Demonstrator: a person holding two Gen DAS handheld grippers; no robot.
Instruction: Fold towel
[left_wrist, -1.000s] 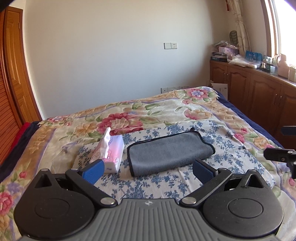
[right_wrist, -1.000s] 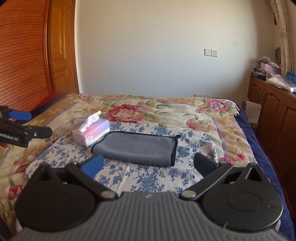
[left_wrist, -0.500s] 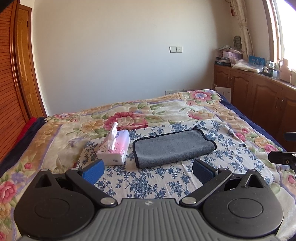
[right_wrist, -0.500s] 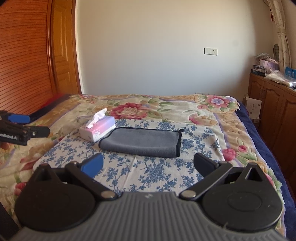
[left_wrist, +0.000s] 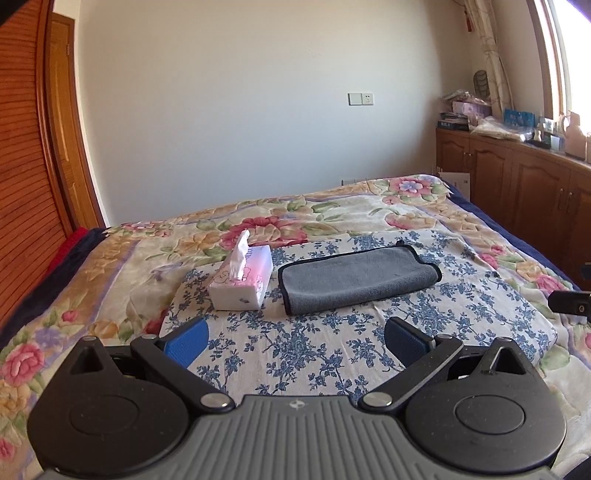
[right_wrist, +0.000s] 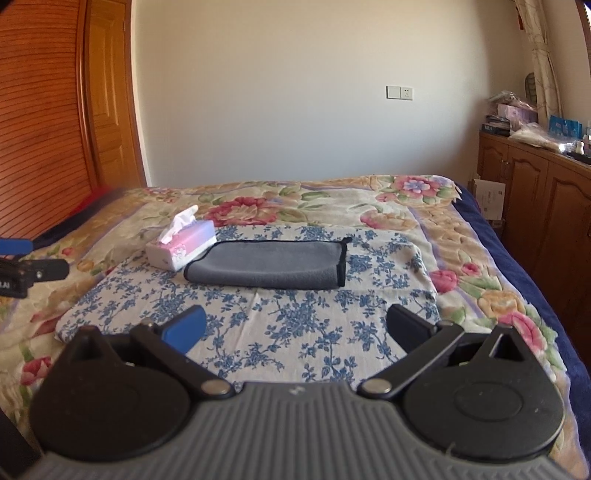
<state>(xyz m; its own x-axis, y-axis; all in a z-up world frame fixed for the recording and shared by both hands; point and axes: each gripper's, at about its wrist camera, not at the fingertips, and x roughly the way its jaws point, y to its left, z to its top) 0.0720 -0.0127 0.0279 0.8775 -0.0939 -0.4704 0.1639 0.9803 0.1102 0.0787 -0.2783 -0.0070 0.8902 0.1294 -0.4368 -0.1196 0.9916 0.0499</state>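
A grey towel (left_wrist: 356, 278) with black edging lies folded flat on a blue-flowered white cloth (left_wrist: 314, 347) on the bed. It also shows in the right wrist view (right_wrist: 269, 264). My left gripper (left_wrist: 295, 341) is open and empty, held back from the towel above the cloth's near part. My right gripper (right_wrist: 295, 328) is open and empty, also held back from the towel. The right gripper's tip shows at the right edge of the left wrist view (left_wrist: 570, 302). The left gripper's tip shows at the left edge of the right wrist view (right_wrist: 22, 273).
A pink and white tissue box (left_wrist: 242, 282) stands just left of the towel, close to its left edge. A floral bedspread (left_wrist: 369, 218) covers the bed. Wooden cabinets (left_wrist: 517, 184) with clutter run along the right wall. A wooden door (right_wrist: 107, 96) is at far left.
Both grippers have pulled back from the towel, so it looks smaller and farther. Both stay open and empty. The towel and tissue box have not moved.
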